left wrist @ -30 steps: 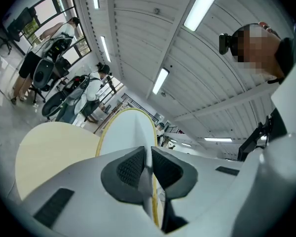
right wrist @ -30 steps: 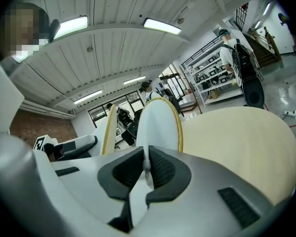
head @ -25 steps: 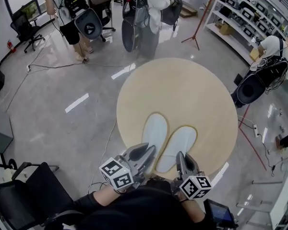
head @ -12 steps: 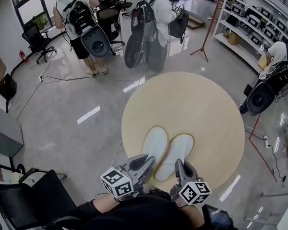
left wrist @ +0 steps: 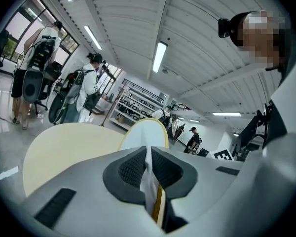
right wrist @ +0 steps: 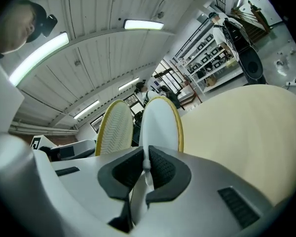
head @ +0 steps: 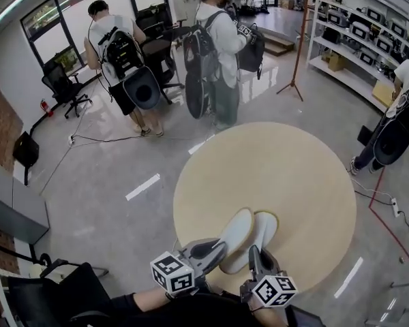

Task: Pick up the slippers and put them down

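Note:
Two white slippers with yellow-edged soles are held up over the near edge of the round beige table [head: 293,176]. In the head view the left slipper [head: 236,231] is tilted so its ribbed sole shows, and the right slipper [head: 264,229] stands beside it. My left gripper [head: 216,248] is shut on the left slipper's heel edge. My right gripper [head: 254,253] is shut on the right slipper's heel edge. The left gripper view has its slipper [left wrist: 145,131] rising from the closed jaws [left wrist: 149,156]. The right gripper view shows its slipper [right wrist: 160,125] pinched in the gripper [right wrist: 147,165], with the other slipper's sole [right wrist: 113,127] to the left.
Two people with backpacks [head: 215,53] [head: 119,56] stand on the grey floor beyond the table. Another person [head: 399,114] is at the right by the shelves [head: 354,26]. A tripod stand [head: 298,39] is at the back, and a black chair [head: 61,285] at the near left.
Both slippers lay flat on the table before; now they are lifted and tipped up, toes raised, the left one turned sole-out. The head view has swung upward.

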{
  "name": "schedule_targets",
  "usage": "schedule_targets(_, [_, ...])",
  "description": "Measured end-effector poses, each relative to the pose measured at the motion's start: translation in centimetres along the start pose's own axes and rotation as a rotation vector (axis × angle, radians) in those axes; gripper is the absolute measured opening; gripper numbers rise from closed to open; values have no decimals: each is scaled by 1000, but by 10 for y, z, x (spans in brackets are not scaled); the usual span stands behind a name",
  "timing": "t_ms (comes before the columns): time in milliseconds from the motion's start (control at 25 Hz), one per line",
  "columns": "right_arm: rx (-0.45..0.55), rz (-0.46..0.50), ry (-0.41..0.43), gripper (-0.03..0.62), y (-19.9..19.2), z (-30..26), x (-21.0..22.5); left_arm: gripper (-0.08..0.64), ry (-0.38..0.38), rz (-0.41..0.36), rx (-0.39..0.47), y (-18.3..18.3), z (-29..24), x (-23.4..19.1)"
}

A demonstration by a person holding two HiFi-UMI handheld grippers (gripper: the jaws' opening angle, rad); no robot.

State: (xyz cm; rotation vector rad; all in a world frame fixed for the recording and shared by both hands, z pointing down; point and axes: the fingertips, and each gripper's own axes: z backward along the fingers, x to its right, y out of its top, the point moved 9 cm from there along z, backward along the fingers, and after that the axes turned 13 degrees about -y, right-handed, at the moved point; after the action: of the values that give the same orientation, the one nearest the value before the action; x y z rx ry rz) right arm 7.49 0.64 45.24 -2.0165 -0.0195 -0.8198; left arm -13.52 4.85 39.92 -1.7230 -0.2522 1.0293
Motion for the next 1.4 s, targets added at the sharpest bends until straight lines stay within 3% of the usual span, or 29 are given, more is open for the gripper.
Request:
schedule_targets(160, [10, -4, -46, 32, 5, -7, -3, 32, -41, 55, -28, 8, -12, -20])
schedule_targets(360, [50, -19, -174, 32, 0, -28, -29, 32, -168, 99, -92, 21, -12, -68])
schedule_targets(560, [131, -92, -335, 31, -15, -60, -82, 32, -320, 114, -166, 54, 8, -131])
schedule_targets(680, [139, -135, -380, 31, -29, -82, -117, 32, -368, 124, -191, 73, 26, -167])
schedule_targets(1000, [172, -114, -389, 32, -24, -91, -156, 32, -338, 149, -142, 98, 57, -204])
schedule_targets(1400, [224, -141, -281, 32, -43, -71, -164, 32, -123, 164, -48, 96, 106, -208])
